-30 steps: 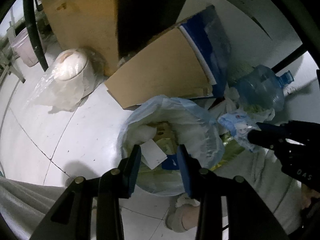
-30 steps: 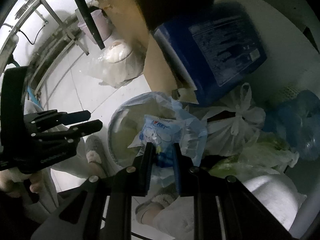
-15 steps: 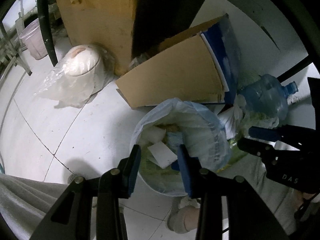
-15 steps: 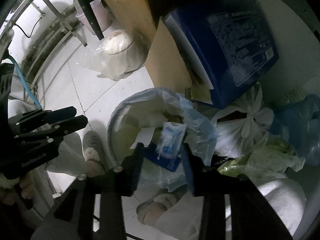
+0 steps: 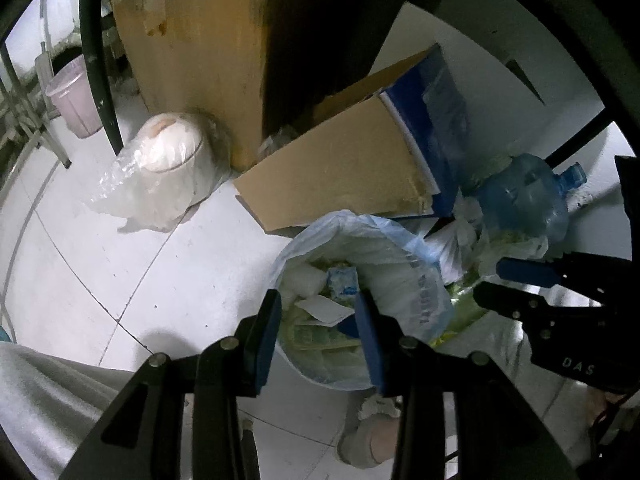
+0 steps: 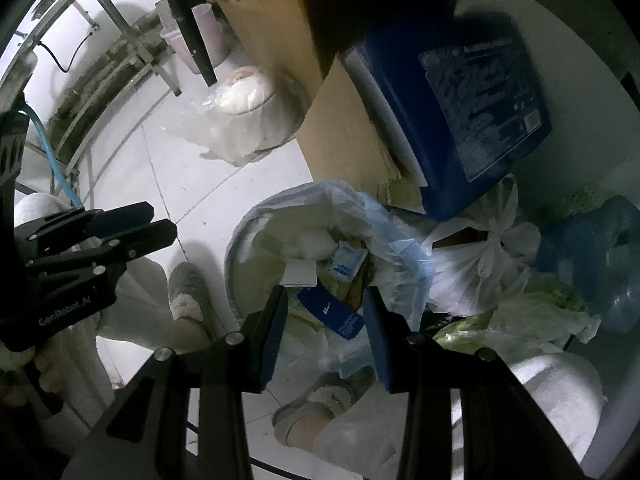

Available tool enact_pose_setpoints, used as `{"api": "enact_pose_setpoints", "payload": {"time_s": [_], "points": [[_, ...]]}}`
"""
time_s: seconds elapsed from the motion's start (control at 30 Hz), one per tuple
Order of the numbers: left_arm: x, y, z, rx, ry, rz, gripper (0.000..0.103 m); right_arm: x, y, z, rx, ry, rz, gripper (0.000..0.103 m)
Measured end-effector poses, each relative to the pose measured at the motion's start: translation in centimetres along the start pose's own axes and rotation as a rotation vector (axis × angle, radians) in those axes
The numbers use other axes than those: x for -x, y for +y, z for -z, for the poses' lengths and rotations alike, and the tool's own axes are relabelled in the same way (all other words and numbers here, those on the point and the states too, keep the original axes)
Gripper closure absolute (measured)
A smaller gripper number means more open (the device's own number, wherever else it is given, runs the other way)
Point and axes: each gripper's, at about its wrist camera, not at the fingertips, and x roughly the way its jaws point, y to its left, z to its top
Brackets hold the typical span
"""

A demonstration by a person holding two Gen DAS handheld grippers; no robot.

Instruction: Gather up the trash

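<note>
Right wrist view alone shows the tied white bag (image 6: pixel 486 256) and grey slippers (image 6: pixel 188 304); left wrist view alone shows the water jug's (image 5: pixel 524 200) capped neck. Both claws hang over the lined trash bin (image 5: pixel 384 248). The right gripper (image 6: pixel 325 316) stands spread with nothing pinched, and the pale blue wrapper (image 6: pixel 346 262) lies in the bin just ahead of its tips. The left gripper (image 5: pixel 318 322) is parted too, empty, with white paper (image 5: pixel 324 308) between the fingertips' line and the bin below. Readable writing: "GenRobot AI" and "DAS" on the grippers' bodies.
</note>
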Motion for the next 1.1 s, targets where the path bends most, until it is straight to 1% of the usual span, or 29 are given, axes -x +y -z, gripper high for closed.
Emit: {"api": "enact_pose_setpoints", "payload": {"time_s": [0.67, 1.1], "points": [[6.2, -3.3, 1.9, -0.063, -0.096, -0.013, 0.065, 6.9, 0.3, 3.7, 0.009, -0.121, 0.0, 0.066], [9.5, -5.3, 3.0, -0.1, -0.148, 0.0, 0.064, 11.1, 0.4, 6.2, 0.001, -0.193, 0.015, 0.066]]}}
